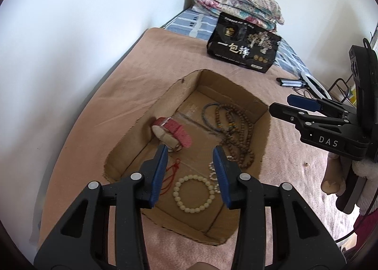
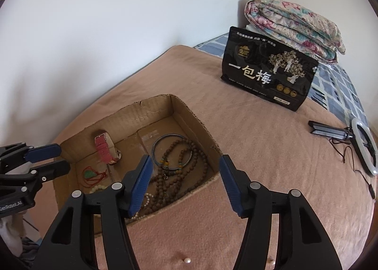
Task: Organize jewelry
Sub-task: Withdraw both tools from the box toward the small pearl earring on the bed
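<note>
An open cardboard box (image 1: pixel 264 133) (image 2: pixel 141 114) sits on a pink blanket. It holds a red-strap watch (image 1: pixel 174 131) (image 2: pixel 104 149), a long brown wooden bead strand (image 1: pixel 238 133) (image 2: pixel 189 166), a dark bangle (image 1: pixel 204 114) (image 2: pixel 165 137), a white bead bracelet (image 1: pixel 174 193), a small pearl strand (image 1: pixel 212 170) and a red cord (image 1: pixel 171 173) with a green pendant (image 2: pixel 89 173). My left gripper (image 1: pixel 191 152) (image 2: pixel 63 157) hangs open over the box's near half, empty. My right gripper (image 2: pixel 186 160) (image 1: pixel 281 104) is open and empty above the box's right wall.
A black snack bag (image 1: pixel 243 50) (image 2: pixel 269 76) stands behind the box, with a folded floral quilt (image 1: pixel 236 3) (image 2: pixel 295 24) beyond it. A ring light on a folded tripod (image 2: pixel 363 149) lies at the right. One loose pearl (image 2: pixel 187 261) rests on the blanket. A white wall runs along the left.
</note>
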A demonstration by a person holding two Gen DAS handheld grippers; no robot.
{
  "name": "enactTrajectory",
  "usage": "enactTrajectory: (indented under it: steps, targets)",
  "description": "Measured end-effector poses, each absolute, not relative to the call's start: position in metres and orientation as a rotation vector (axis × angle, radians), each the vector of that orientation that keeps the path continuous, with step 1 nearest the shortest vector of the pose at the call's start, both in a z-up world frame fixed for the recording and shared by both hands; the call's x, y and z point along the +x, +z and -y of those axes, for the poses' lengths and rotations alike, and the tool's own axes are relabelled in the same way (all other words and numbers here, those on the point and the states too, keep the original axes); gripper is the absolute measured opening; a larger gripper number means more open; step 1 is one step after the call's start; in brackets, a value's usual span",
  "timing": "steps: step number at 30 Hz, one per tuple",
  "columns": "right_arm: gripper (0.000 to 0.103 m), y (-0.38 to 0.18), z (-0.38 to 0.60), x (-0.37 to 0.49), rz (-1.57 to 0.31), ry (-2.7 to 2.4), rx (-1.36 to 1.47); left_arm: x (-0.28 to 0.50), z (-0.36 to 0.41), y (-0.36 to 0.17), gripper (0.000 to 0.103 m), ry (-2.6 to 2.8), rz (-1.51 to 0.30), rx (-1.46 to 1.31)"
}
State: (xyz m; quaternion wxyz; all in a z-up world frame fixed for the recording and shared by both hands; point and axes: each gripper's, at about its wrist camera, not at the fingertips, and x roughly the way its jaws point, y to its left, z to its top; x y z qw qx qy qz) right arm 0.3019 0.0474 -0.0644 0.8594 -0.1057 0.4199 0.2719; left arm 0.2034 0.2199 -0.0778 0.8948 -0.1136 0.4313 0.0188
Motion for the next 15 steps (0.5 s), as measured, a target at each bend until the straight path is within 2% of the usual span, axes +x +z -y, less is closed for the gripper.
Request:
enactTrajectory:
  steps: [5,15]
  targets:
    - [0.070,-0.055,-0.027,0.296,-0.874,0.551,-0.196,0.202,-0.200,-0.071,0.040,0.000,-0.878,-0.213]
    - [0.072,-0.046,0.030,0.289,-0.880,0.466,-0.129,0.200,-0.156,-0.064,0.040,-0.099,-0.853,-0.166]
